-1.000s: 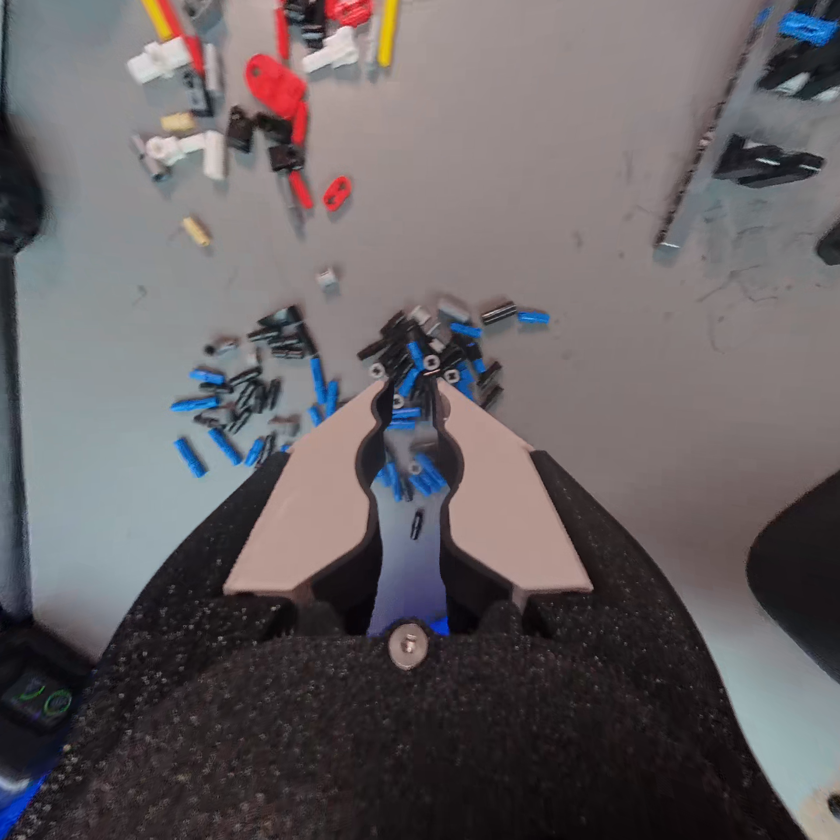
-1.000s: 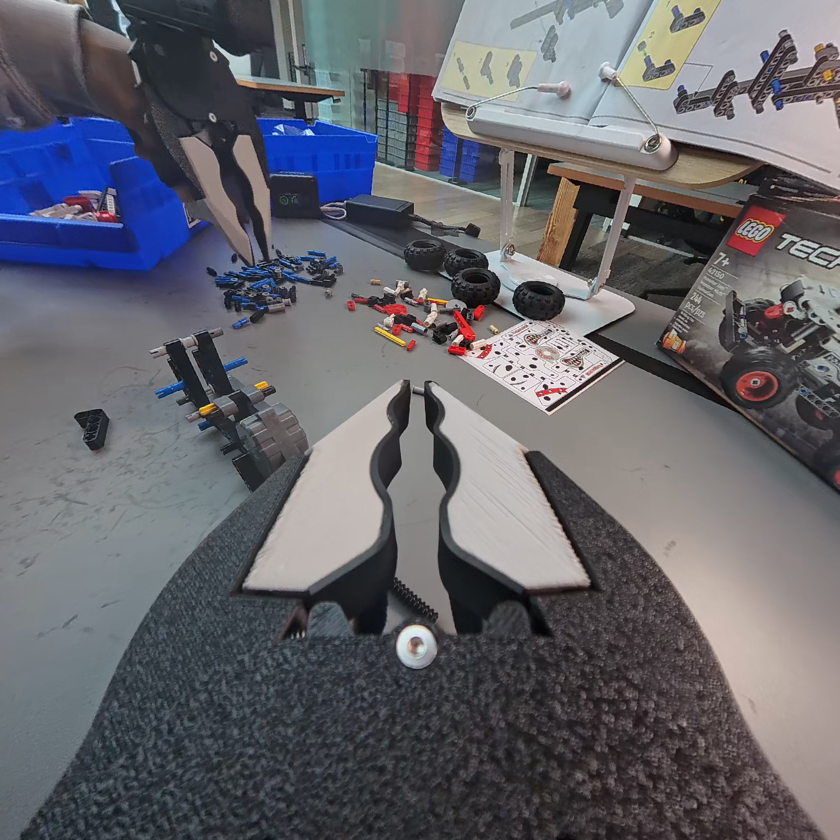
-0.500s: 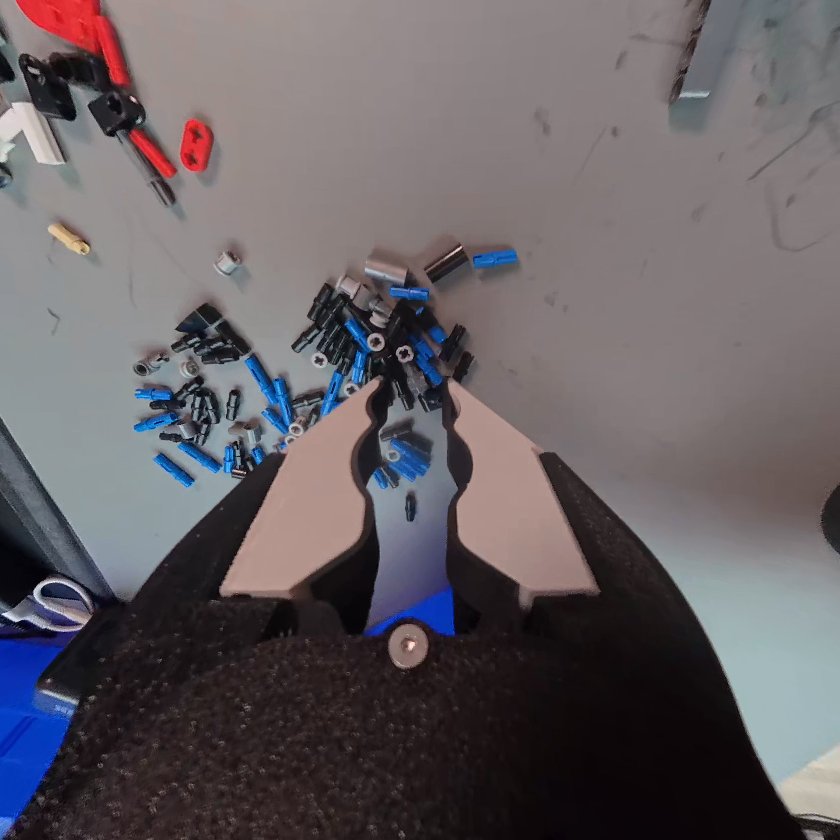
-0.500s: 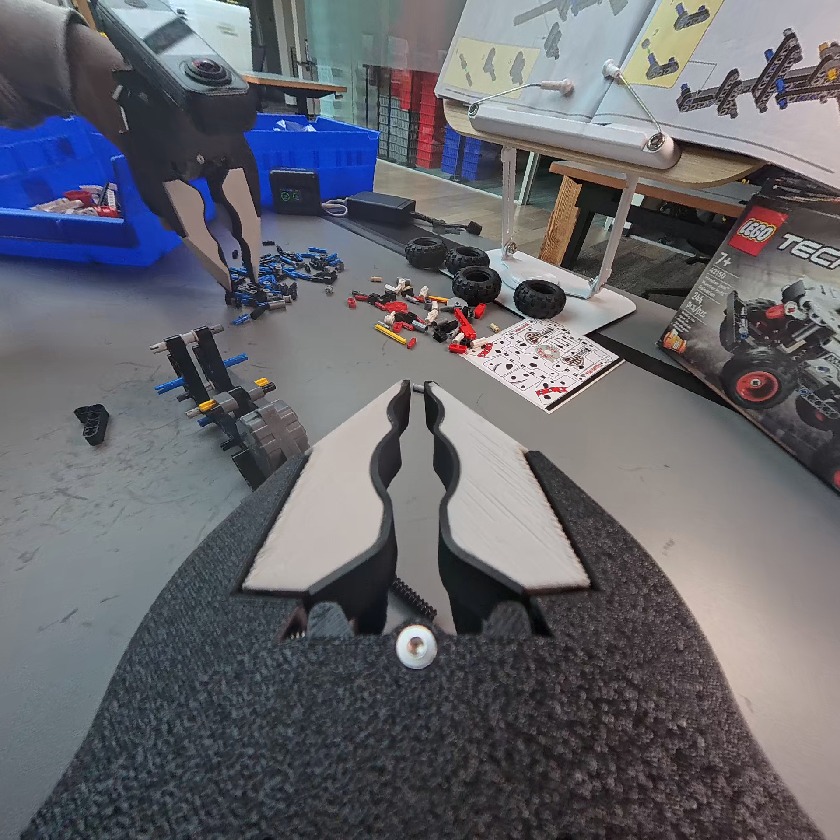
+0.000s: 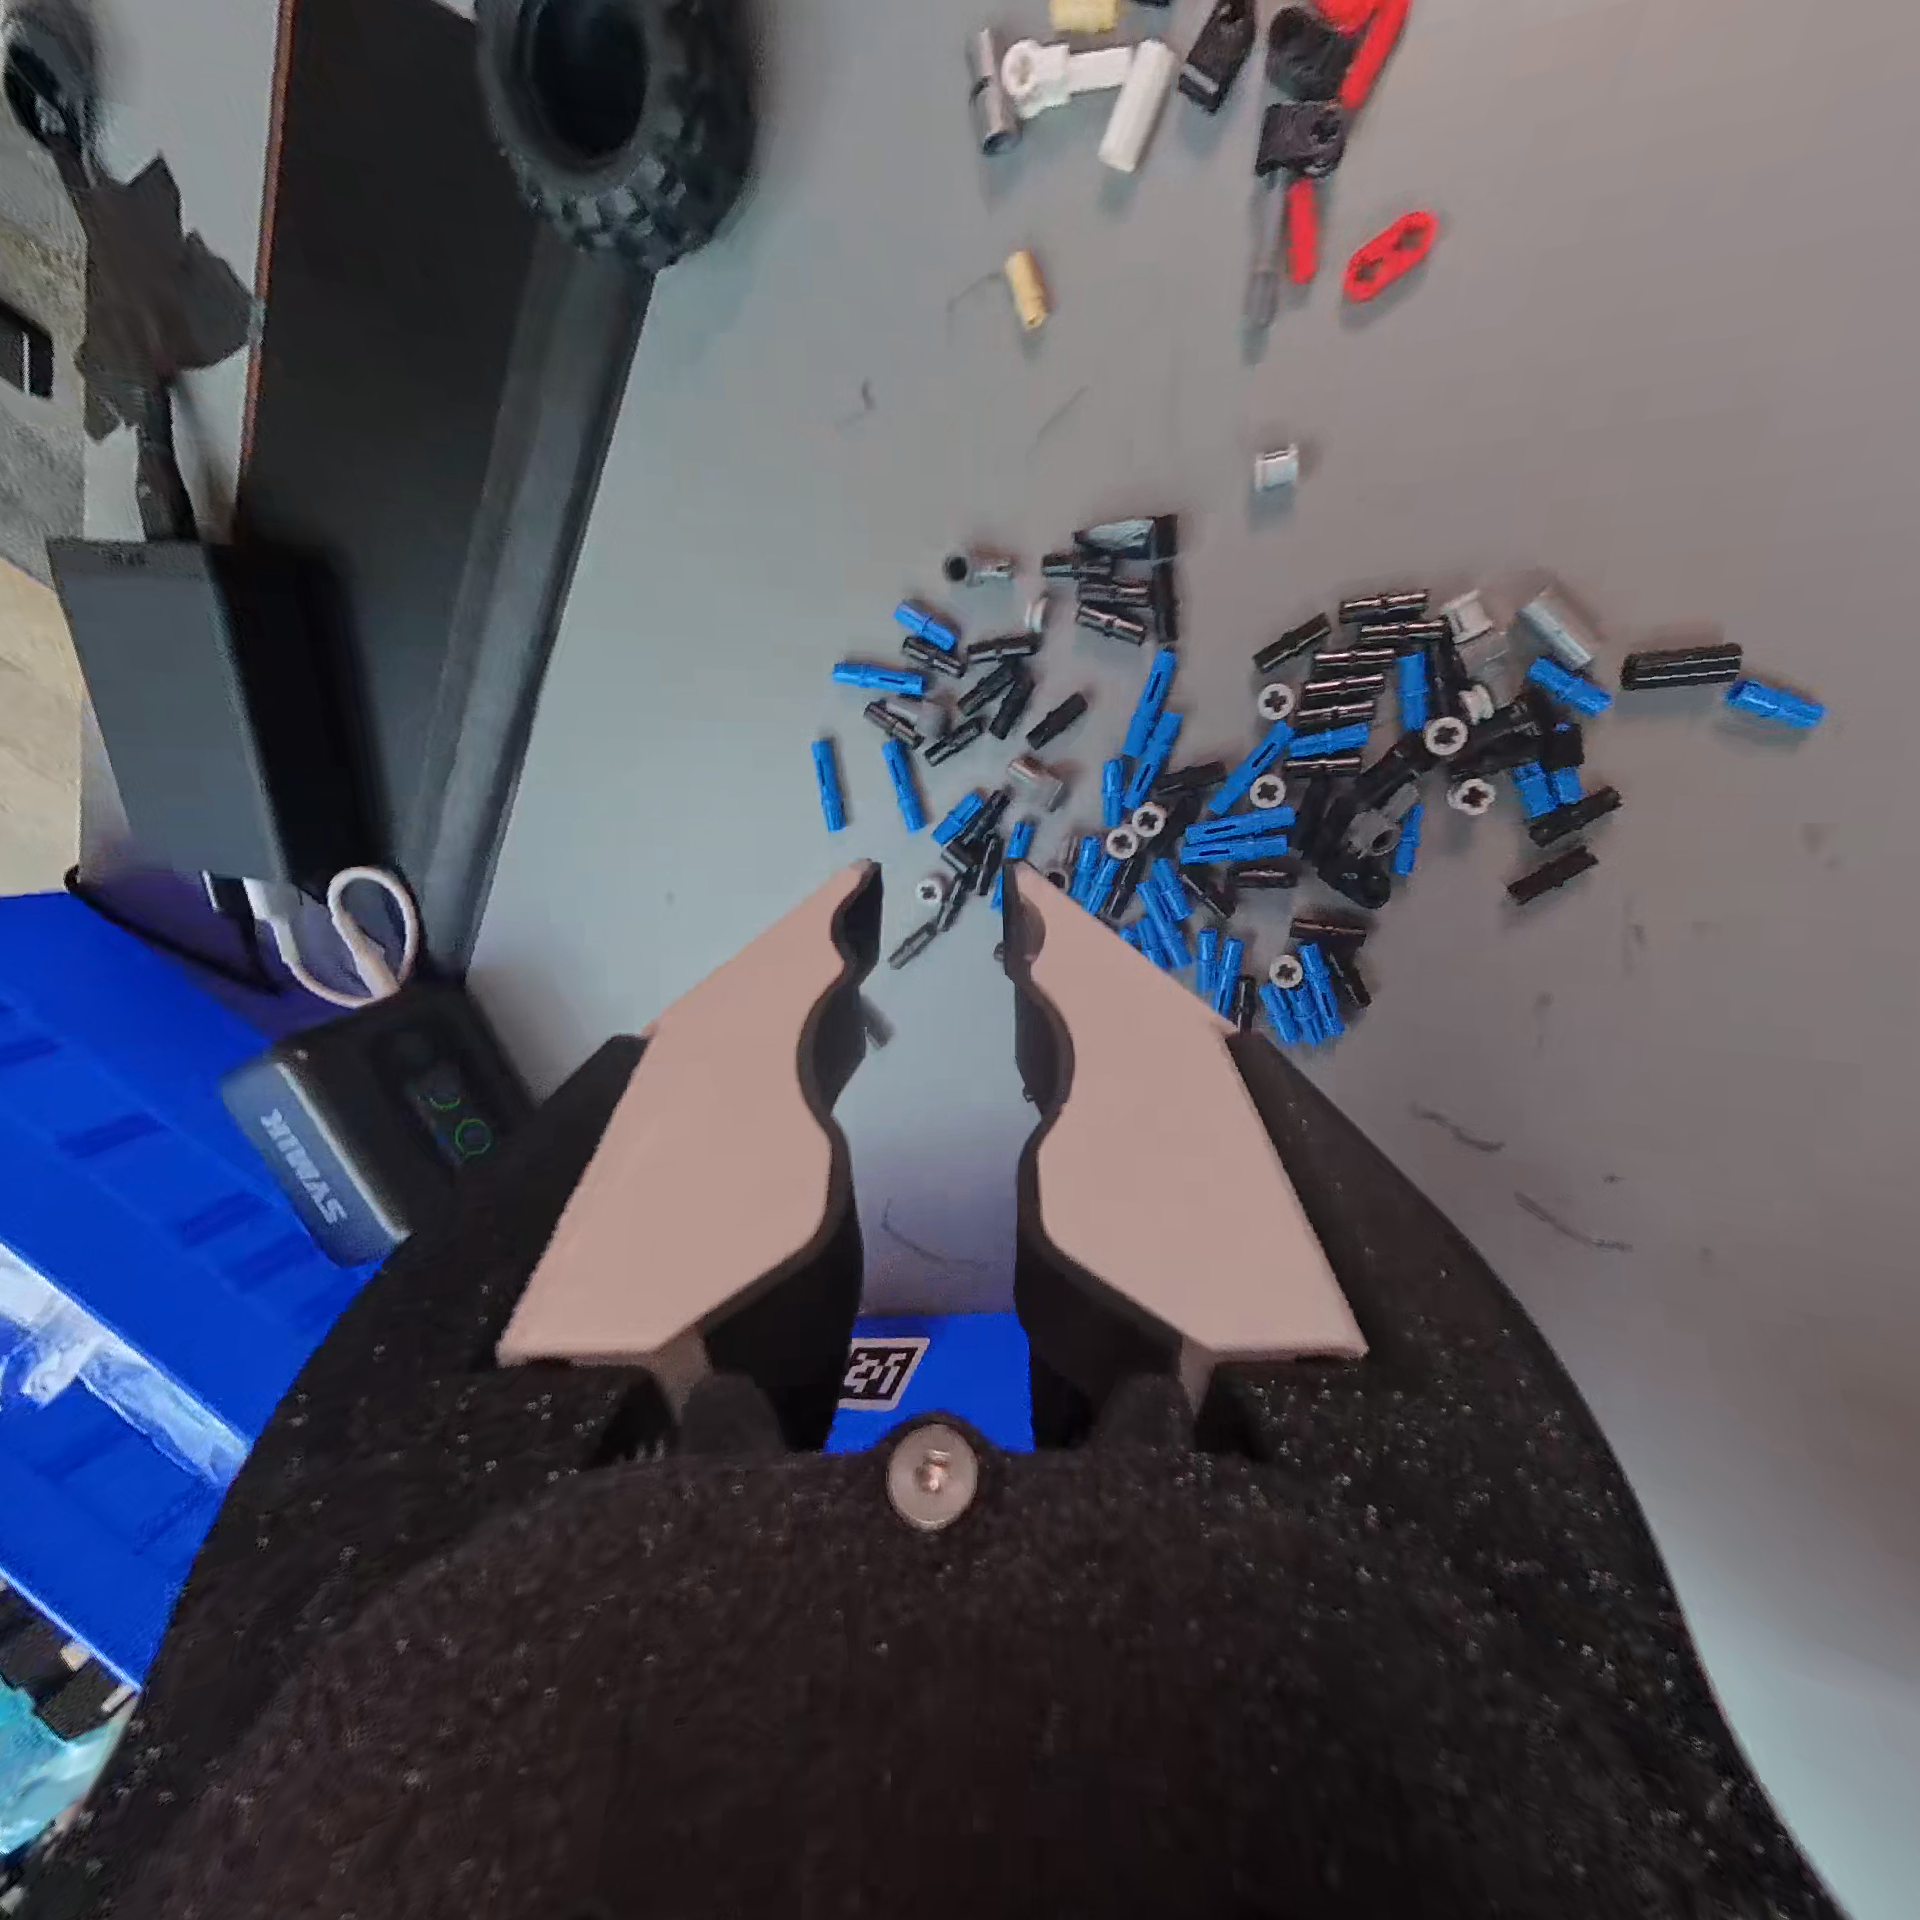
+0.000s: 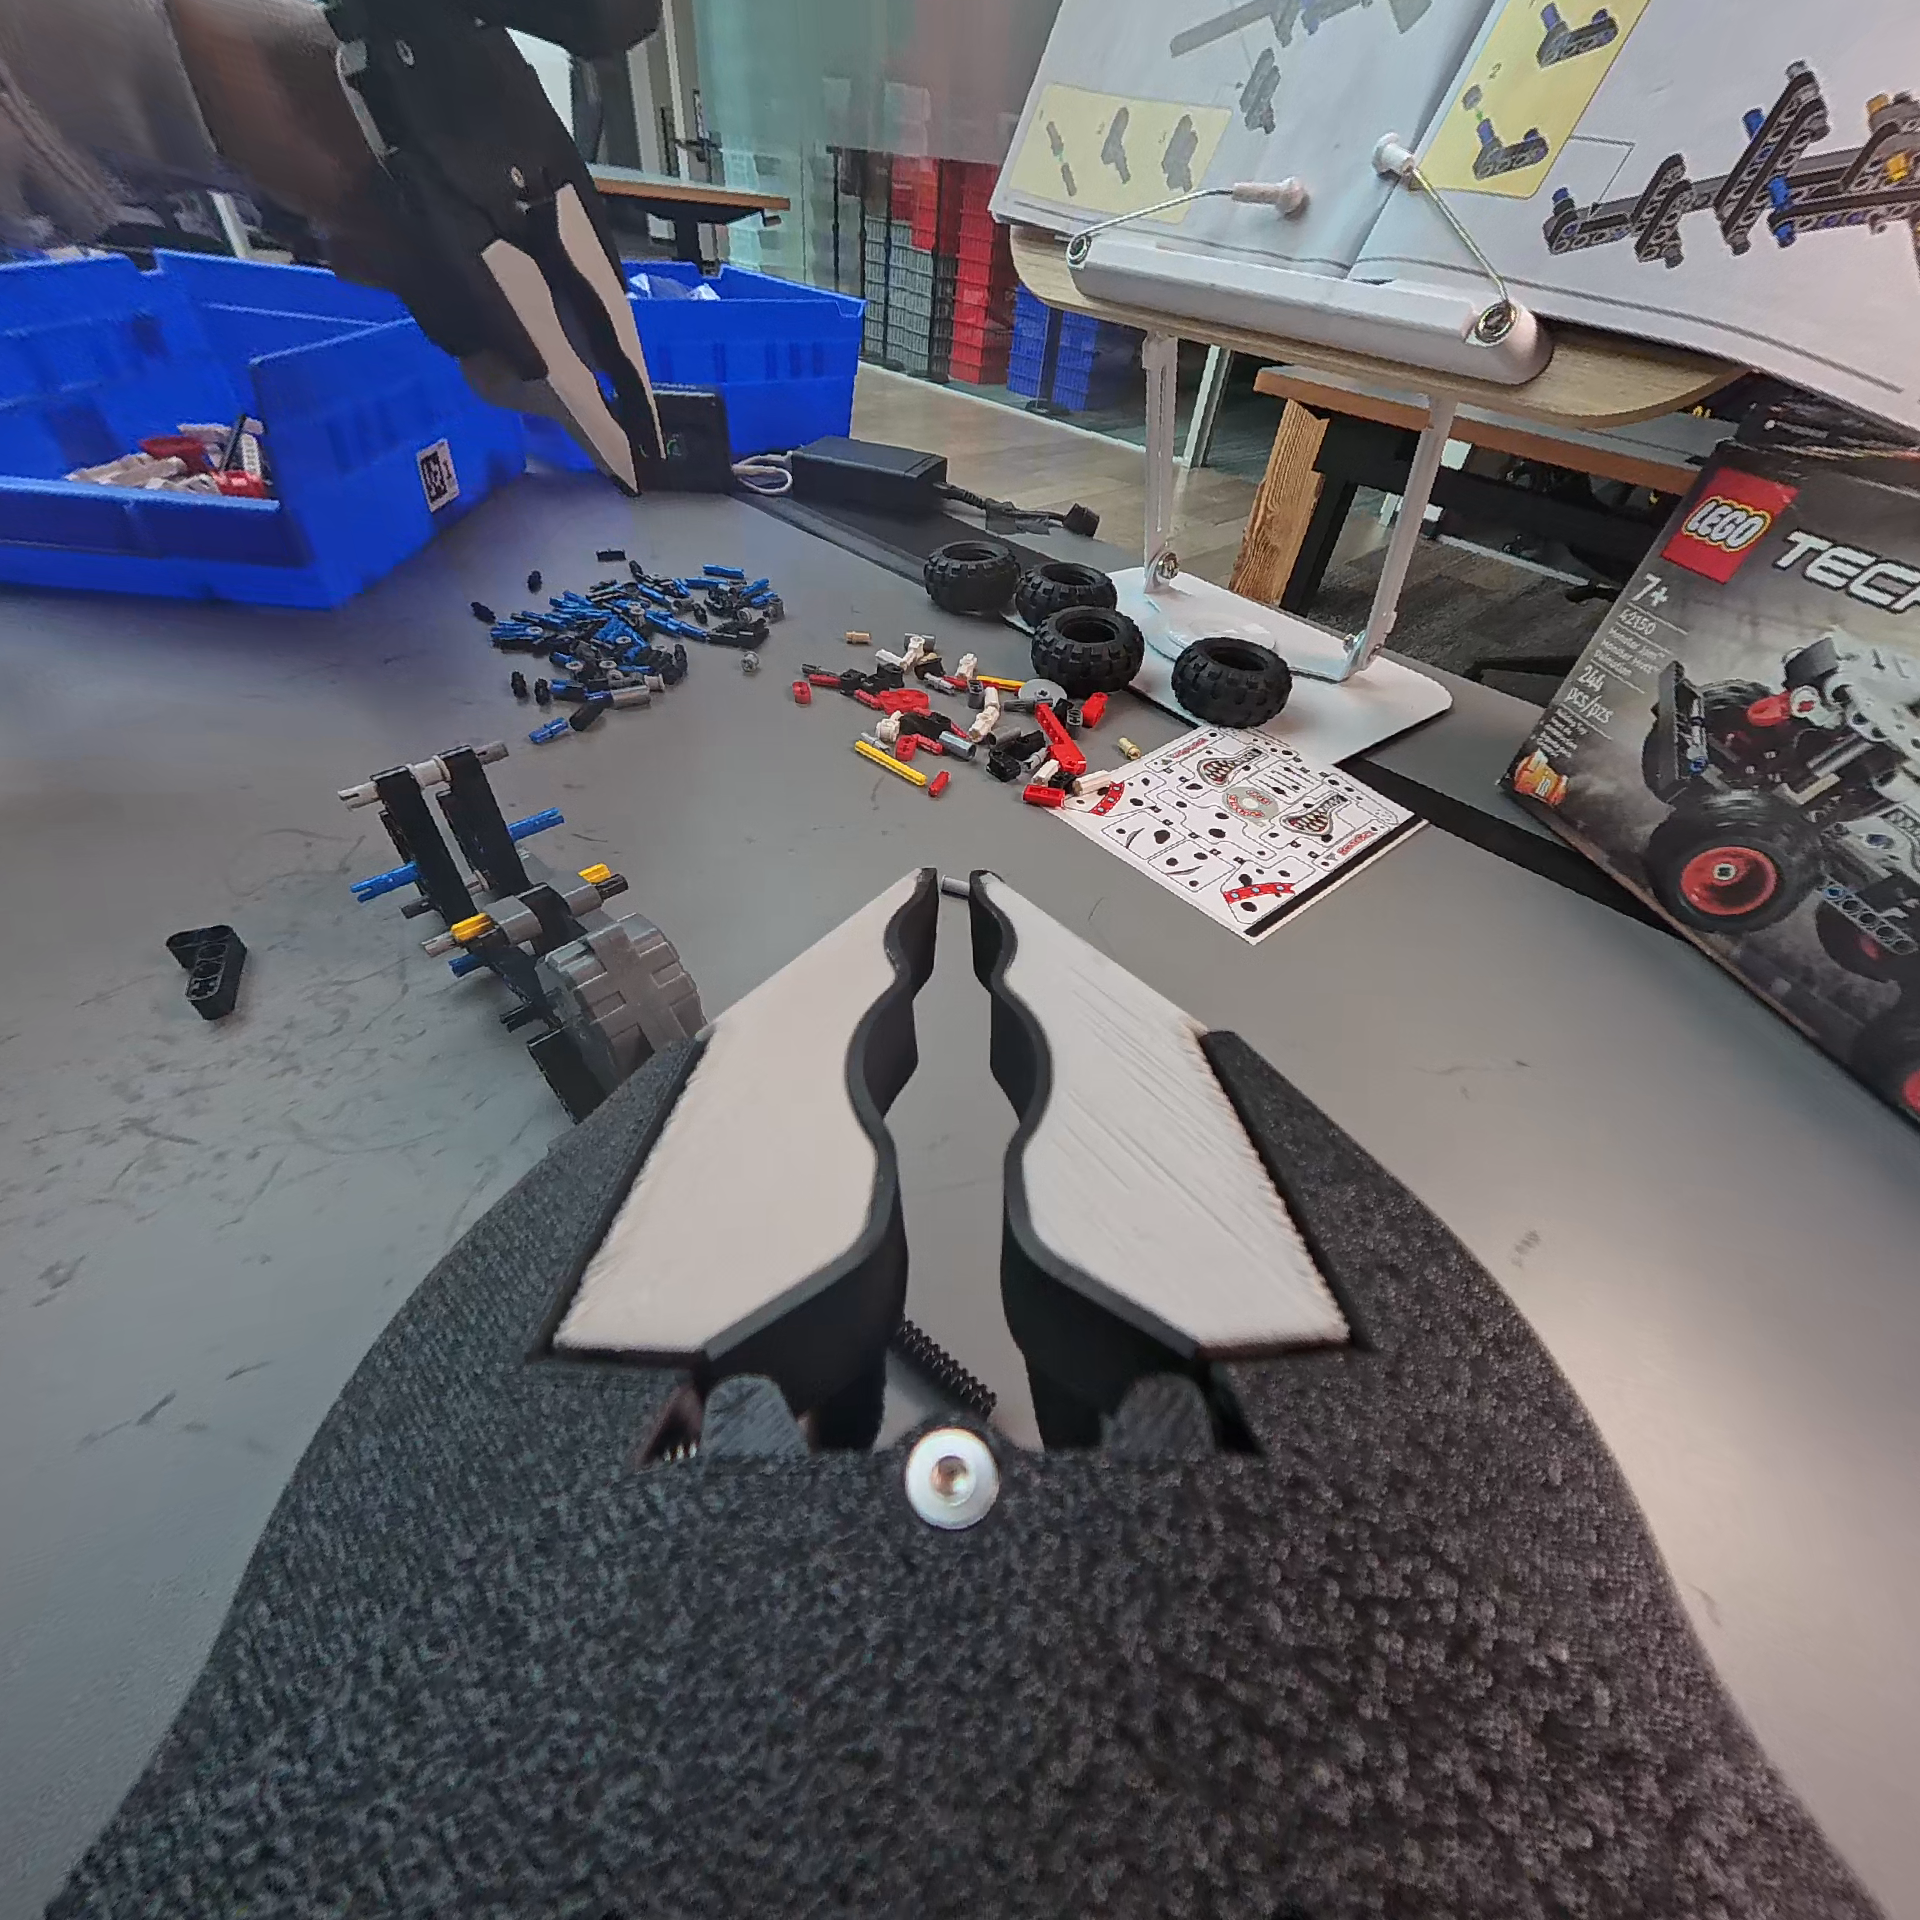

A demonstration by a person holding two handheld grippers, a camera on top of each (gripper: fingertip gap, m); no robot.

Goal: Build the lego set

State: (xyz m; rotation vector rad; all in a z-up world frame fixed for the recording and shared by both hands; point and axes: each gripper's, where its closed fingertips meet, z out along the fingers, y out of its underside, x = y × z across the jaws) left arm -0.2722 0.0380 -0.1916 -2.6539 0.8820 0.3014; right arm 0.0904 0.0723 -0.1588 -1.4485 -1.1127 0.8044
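A grey counter (image 6: 1351, 1091) carries the whole set. A blue bin (image 6: 260, 416) stands at its far left, the kit box (image 6: 1745, 769) at right, and an instruction booklet (image 6: 1558, 125) rests on a stand behind four tyres (image 6: 1086, 644). The half-built frame (image 6: 499, 883) sits just left of the right gripper (image 6: 953, 883), whose jaws are nearly closed on a small grey pin. The left gripper (image 5: 940, 883) hangs above the near edge of the pin pile (image 5: 1247, 779), jaws apart and empty. The pins lie packed and overlapping, so closing there would likely pinch two at once or flick neighbours across the counter. A sticker sheet (image 6: 1236, 821), mixed red and white parts (image 6: 956, 717) and a loose black beam (image 6: 208, 966) lie around; nothing blocks the pile.
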